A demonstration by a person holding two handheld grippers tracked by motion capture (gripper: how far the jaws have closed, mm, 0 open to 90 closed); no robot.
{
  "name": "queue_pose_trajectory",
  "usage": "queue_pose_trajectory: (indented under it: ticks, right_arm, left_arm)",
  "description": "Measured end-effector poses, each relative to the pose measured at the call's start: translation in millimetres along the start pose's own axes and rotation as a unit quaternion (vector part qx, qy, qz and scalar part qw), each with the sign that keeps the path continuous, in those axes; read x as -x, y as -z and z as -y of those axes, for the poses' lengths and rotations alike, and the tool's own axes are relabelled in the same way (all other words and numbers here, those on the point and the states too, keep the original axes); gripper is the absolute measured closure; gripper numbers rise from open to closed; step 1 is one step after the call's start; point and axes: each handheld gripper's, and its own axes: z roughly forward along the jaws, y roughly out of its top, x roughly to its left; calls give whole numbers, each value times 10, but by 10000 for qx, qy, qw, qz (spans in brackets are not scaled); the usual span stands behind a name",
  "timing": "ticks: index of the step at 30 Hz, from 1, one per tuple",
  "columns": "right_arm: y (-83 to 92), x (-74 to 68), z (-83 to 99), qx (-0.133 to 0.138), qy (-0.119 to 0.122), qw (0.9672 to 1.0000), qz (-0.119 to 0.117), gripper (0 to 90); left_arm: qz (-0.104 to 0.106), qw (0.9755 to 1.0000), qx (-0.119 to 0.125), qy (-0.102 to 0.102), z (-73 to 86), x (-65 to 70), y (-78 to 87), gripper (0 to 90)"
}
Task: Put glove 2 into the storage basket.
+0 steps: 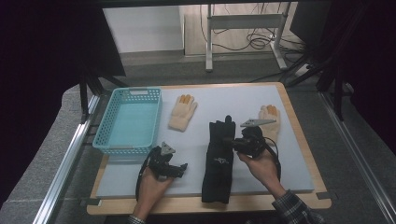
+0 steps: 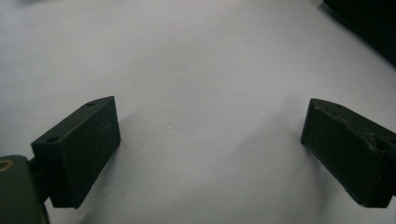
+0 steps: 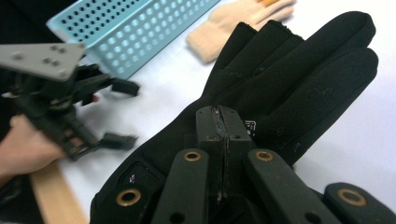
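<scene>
The long black fabric glove (image 1: 218, 158) lies flat on the white desk (image 1: 289, 158), between the two hands, its fingers pointing away from the person. The right hand-held gripper (image 3: 223, 122) hangs just above the glove's palm with its jaws pressed together and nothing between them. The left hand-held gripper (image 2: 210, 149) hovers over bare desk with its jaws wide apart, near the light blue plastic basket (image 1: 128, 120).
</scene>
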Motion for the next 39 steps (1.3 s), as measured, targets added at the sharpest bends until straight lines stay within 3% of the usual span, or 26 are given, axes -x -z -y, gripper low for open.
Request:
queue_pose_trajectory:
  ticks: [11, 19, 20, 21, 22, 25, 27, 29, 34, 39]
  right_arm:
    - [89, -301, 377, -240, -196, 9994, -155, 877]
    - [-85, -312, 604, -426, -66, 9989, 206, 861]
    - [-111, -306, 632, -455, -33, 9986, 255, 841]
    - [-145, -288, 667, -484, 1, 9987, 164, 733]
    - [-144, -283, 666, -474, 35, 9988, 154, 690]
    - [-96, -270, 632, -336, 152, 9991, 213, 631]
    - [-19, -220, 579, -276, 389, 9982, 374, 588]
    - [34, -143, 583, -267, 540, 9970, 483, 613]
    - [71, 12, 735, -472, 526, 9964, 459, 831]
    - [49, 41, 922, -714, 637, 9949, 325, 861]
  left_arm:
    - [-1, 10000, 5, 11, 1, 2, -1, 51]
    - [1, 10000, -14, -9, 1, 0, 2, 51]
    - [1, 10000, -5, 1, 1, 1, 0, 51]
    - [2, 10000, -7, -3, 1, 0, 0, 51]
    - [2, 10000, -8, -3, 1, 0, 1, 51]
    - [3, 10000, -7, -4, 1, 0, 1, 51]
    - [3, 10000, -16, -14, 1, -1, 2, 51]
    - [0, 10000, -10, -6, 1, 0, 1, 51]
    - [1, 10000, -16, -11, 0, -1, 2, 51]
    - [5, 10000, -22, -17, 0, -2, 6, 53]
